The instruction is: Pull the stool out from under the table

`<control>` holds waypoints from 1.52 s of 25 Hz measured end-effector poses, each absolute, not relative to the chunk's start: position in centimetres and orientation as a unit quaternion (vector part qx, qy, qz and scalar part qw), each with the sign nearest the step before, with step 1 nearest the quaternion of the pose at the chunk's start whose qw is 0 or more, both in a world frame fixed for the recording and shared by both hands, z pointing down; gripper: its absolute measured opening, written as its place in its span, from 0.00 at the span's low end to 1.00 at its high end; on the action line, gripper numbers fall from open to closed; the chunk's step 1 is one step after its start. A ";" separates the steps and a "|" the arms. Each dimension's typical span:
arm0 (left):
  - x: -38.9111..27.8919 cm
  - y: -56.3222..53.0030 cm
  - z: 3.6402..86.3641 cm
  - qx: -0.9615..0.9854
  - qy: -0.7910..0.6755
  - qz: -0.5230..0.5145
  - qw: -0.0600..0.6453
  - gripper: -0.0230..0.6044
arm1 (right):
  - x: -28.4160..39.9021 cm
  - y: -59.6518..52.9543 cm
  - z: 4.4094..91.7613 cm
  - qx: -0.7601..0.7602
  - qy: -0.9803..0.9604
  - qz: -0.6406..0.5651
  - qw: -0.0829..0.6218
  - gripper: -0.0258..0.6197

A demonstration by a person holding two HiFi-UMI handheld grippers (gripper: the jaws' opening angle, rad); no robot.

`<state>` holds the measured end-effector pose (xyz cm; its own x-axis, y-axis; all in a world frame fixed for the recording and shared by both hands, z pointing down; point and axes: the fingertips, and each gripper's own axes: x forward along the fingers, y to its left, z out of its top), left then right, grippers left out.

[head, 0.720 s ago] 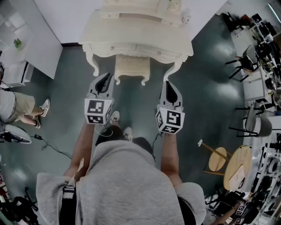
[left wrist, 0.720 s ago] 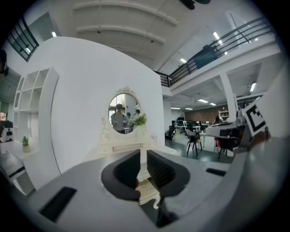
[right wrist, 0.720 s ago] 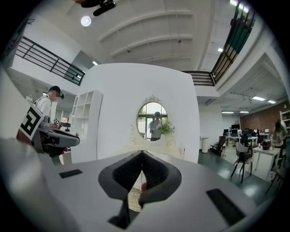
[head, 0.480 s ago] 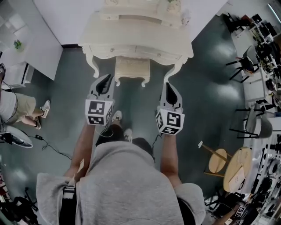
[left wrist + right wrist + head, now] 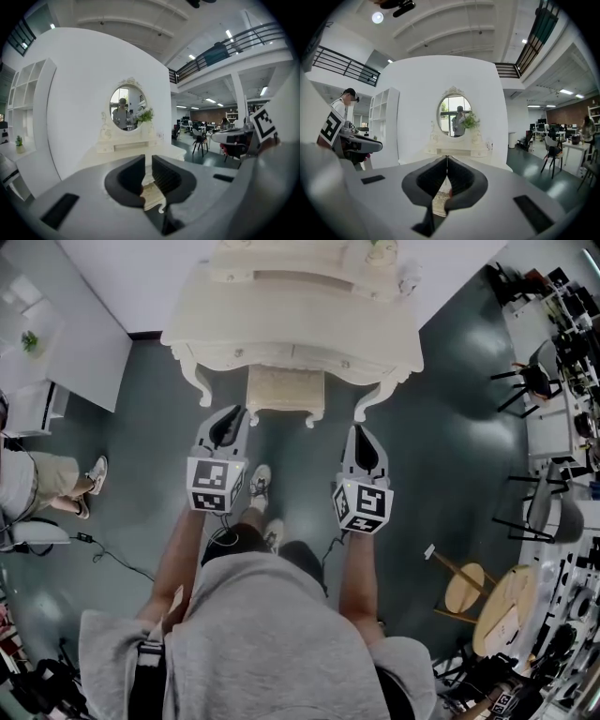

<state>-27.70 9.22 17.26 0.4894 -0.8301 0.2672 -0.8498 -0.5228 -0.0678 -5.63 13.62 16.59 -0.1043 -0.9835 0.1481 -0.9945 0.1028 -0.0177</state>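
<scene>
The cream stool [image 5: 284,390] stands tucked under the front of the white dressing table [image 5: 375,329], with only its padded seat and curved front legs showing. My left gripper [image 5: 229,422] hangs in the air just short of the stool's front left corner, its jaws a narrow slit apart with nothing between them. My right gripper [image 5: 361,439] is shut and empty, near the table's right front leg. In the left gripper view the stool [image 5: 153,196] shows low down past the left gripper [image 5: 148,169]. The right gripper [image 5: 447,172] also points at the stool [image 5: 439,201].
An oval mirror [image 5: 128,109] tops the table against a white wall. White shelves [image 5: 37,343] stand at the left, where a seated person's legs [image 5: 42,479] show. At the right are a round wooden table [image 5: 506,610], a wooden stool [image 5: 464,582] and black chairs [image 5: 530,381].
Both grippers have come forward a little towards the table and the stool. The person's foot has stepped forward between them. The jaws look unchanged.
</scene>
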 end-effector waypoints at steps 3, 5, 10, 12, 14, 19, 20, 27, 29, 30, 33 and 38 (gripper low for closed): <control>-27.3 6.4 18.3 0.863 -0.483 0.141 0.047 0.11 | -5.6 10.6 17.7 0.668 -0.739 0.069 0.054 0.06; -27.2 4.3 19.4 0.863 -0.479 0.150 0.055 0.11 | -5.5 8.4 18.5 0.668 -0.738 0.076 0.058 0.06; -26.8 -2.0 23.8 0.866 -0.464 0.165 0.089 0.11 | -5.4 1.6 22.8 0.666 -0.734 0.106 0.080 0.06; -27.0 -4.0 26.0 0.864 -0.461 0.176 0.103 0.11 | -5.6 -0.5 24.9 0.665 -0.732 0.122 0.089 0.06; -27.5 -5.9 28.2 0.862 -0.459 0.186 0.113 0.11 | -6.1 -2.6 27.1 0.662 -0.730 0.135 0.099 0.06; -26.9 -9.7 32.8 0.862 -0.443 0.210 0.132 0.11 | -5.8 -6.1 31.3 0.664 -0.722 0.157 0.116 0.06; -26.5 -10.2 33.6 0.862 -0.440 0.213 0.135 0.11 | -5.6 -6.6 31.9 0.664 -0.721 0.161 0.117 0.06; -25.6 -12.9 39.6 0.851 -0.449 0.218 0.163 0.11 | -4.2 -9.7 38.7 0.653 -0.722 0.184 0.133 0.06; -25.7 -13.4 41.4 0.845 -0.459 0.218 0.168 0.11 | -3.8 -10.4 41.0 0.646 -0.726 0.192 0.138 0.06; -25.8 -13.6 42.4 0.841 -0.464 0.218 0.171 0.11 | -3.6 -10.8 42.3 0.643 -0.727 0.196 0.141 0.06; -26.0 -14.3 45.6 0.832 -0.476 0.221 0.178 0.11 | -3.1 -11.9 46.1 0.632 -0.732 0.206 0.150 0.06; -26.2 -15.3 51.1 0.820 -0.490 0.224 0.195 0.11 | -3.3 -13.7 52.0 0.610 -0.744 0.222 0.160 0.06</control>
